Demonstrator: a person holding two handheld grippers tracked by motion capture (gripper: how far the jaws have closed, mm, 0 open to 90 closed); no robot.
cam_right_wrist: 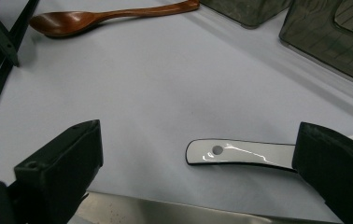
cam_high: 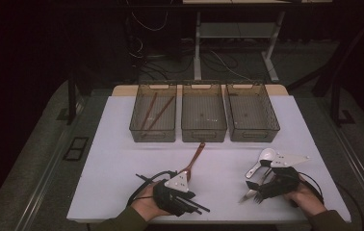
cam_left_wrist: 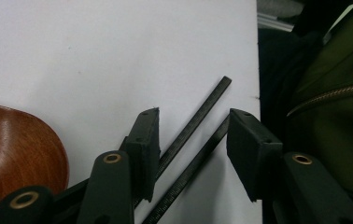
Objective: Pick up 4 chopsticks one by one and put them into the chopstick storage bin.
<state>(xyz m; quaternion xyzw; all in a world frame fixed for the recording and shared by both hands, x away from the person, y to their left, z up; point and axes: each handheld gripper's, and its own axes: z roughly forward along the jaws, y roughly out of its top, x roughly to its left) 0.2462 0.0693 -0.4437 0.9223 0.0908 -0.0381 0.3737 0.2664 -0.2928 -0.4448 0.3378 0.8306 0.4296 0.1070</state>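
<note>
The work in hand looks like sorting cutlery into the three bins (cam_high: pixel 204 132) at 12 o'clock on the table (cam_high: pixel 112 159): the left bin already holds brown chopsticks (cam_high: pixel 153 113). The step now is the pickup of the black chopsticks (cam_left_wrist: pixel 198 126), which lie at 6 o'clock on the table near its front edge, just right of the wooden spoon (cam_high: pixel 193 161). The left gripper (cam_left_wrist: pixel 193 140) straddles them, jaws part open with both sticks in the gap and the pads not yet pressing. I judge the next move is to close squarely on both sticks, then lift and carry them toward 11 o'clock. The right gripper (cam_right_wrist: pixel 198 154) rests at 4 o'clock, jaws wide and empty, by the white spoon (cam_right_wrist: pixel 240 153) and a steel utensil (cam_right_wrist: pixel 174 212).
</note>
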